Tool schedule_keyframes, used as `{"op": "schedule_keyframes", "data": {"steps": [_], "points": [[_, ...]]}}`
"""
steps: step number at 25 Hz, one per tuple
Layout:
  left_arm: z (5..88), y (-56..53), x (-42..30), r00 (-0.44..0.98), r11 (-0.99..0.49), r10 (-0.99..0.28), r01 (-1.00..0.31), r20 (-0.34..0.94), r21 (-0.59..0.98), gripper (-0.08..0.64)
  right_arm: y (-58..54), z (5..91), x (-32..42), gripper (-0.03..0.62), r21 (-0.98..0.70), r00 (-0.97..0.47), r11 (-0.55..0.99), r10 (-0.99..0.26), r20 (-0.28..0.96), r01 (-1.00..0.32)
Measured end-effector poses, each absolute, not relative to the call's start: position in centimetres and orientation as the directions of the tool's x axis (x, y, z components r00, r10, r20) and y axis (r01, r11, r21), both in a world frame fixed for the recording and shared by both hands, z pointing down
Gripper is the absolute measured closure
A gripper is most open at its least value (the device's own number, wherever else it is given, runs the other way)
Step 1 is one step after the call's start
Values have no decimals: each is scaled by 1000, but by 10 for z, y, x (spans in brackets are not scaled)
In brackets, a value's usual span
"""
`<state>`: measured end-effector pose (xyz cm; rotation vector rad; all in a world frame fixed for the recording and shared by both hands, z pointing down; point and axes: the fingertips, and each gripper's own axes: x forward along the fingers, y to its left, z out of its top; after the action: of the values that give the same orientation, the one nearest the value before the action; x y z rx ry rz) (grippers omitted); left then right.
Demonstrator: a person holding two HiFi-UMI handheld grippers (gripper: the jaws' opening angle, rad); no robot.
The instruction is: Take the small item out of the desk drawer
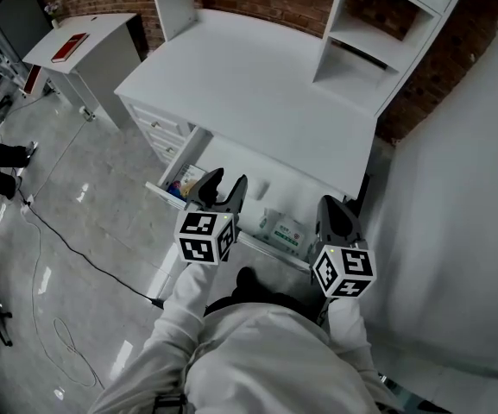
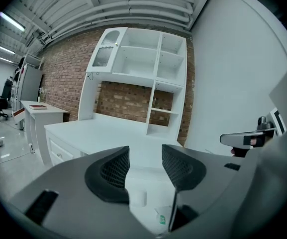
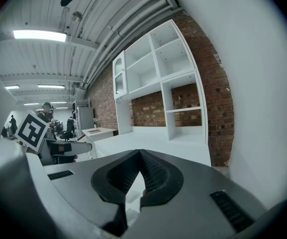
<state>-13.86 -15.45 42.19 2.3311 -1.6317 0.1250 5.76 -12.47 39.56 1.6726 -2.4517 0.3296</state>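
The white desk [image 1: 257, 84] has its drawer [image 1: 159, 190] pulled open under the top. Inside lie a small white item [image 1: 260, 185], a green-and-white pack [image 1: 285, 231] and a colourful item [image 1: 182, 182] at the left end. My left gripper [image 1: 230, 179] hovers over the drawer, open, with nothing between its pads. In the left gripper view the small white item [image 2: 139, 198] and the pack [image 2: 162, 218] show below the open left gripper [image 2: 145, 151]. My right gripper [image 1: 330, 203] hangs over the drawer's right end, shut and empty, its tips meeting in the right gripper view [image 3: 140, 156].
A white shelf unit [image 1: 378, 41] stands on the desk's back right. Closed drawers with knobs [image 1: 158, 128] fill the desk's left side. A side table with a red book [image 1: 69, 47] stands at far left, a black cable [image 1: 76, 253] crosses the floor, and a white wall [image 1: 464, 231] runs along the right.
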Motion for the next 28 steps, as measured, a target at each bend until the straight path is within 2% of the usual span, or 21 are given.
{"op": "schedule_keyframes", "data": {"steps": [8,22,28], "points": [[450,-180,-134,377,-329,-879,-923,293,201,339,-145,387,59,565,-99,-338,324,-915,218,-941],[530,-220,-104,414,-364,-756,-910,506,201,319,-202,394,53,565,-100,-392,379,-892,225,-920],[573,-234,-87,415,-392,-662,-901,624,183,305,-226,399,56,565,-102,-395,381,-887,241,-919]]}}
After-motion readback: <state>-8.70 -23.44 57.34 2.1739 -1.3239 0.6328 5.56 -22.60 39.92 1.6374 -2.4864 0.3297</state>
